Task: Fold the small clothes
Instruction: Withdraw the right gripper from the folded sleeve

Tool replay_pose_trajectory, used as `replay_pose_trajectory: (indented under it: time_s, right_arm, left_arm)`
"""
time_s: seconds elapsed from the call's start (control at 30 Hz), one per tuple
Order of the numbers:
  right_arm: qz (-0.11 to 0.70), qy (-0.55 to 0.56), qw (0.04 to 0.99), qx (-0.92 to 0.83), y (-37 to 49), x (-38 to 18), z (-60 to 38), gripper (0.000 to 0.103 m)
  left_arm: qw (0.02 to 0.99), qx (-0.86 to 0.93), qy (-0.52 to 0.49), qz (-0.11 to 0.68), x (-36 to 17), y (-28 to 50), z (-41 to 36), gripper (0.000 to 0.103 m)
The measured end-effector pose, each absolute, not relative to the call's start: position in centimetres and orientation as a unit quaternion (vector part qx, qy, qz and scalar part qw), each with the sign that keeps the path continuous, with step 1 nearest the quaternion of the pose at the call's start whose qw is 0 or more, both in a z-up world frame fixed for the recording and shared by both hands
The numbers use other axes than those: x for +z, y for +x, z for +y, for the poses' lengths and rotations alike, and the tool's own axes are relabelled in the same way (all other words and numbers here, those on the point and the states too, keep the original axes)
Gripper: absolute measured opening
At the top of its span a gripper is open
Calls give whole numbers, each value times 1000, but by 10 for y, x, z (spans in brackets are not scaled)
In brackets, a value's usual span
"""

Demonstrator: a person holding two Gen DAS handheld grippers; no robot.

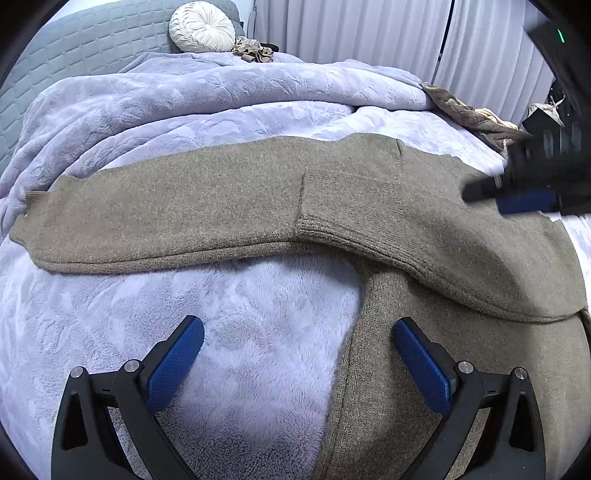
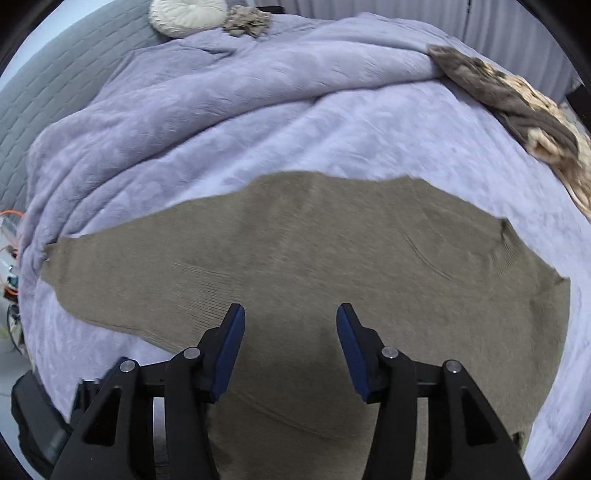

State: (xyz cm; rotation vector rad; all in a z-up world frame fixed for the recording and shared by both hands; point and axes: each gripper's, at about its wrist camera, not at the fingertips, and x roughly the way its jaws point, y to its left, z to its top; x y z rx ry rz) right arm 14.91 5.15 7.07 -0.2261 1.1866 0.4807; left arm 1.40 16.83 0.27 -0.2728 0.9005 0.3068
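The left gripper, black with blue ribbed pads, hangs with its fingers spread wide and nothing between them; one pad is over the fluffy lilac fleece blanket, the other over the near part of the brown-grey knitted sweater. The right gripper, of the same make, is also parted, its pads clear of the knit below and pinching nothing; in the left wrist view it shows blurred at the right edge above the sweater.

The sweater lies flat on the blanket at the near side of the bed. One sleeve stretches out to the left, and the other sleeve is folded across the body, its ribbed cuff near the middle.

Farther off, a crumpled pile of brown and cream clothes sits at the right edge. At the far end a round white pleated cushion leans on the grey quilted headboard.
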Motion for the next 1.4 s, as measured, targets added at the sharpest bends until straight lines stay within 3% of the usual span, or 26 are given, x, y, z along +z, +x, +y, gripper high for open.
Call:
replay_pose_trajectory:
  time_s: [0.17,0.3,0.43,0.63,0.83,0.93,1.03,1.27,1.4]
  right_arm:
    - [590,-83,788,153,162,30,-3,55]
    - [553,-27,822,134,163,49,-48,57]
    - [515,-43,856,28,179,62,-95,70]
    - [519,-12,855,-7,170,49,-132,70]
    - [431,-217,875,-29,85,42,-116,70]
    - [427,-240,870,-62,80,33,-142,70]
    - [436,-215,870,-87,98,29,-175,69]
    - [478,-1,877,-50,110,32,-271,70]
    - [463,6,886,1,94,49,-272,72]
  left_arm:
    - [876,149,-126,440,0,17,169,103]
    - [875,152,-120,444,-2,20,167,103]
    - [873,153,-114,449,-3,24,164,103]
    - [870,155,-108,456,-5,23,161,103]
    - [866,165,-91,463,-6,26,156,103]
    - [864,174,-77,466,-6,28,152,103]
    - [862,181,-63,469,-5,29,147,103]
    - [858,190,-49,475,-2,31,143,103]
    - [857,189,-49,476,-3,31,144,103]
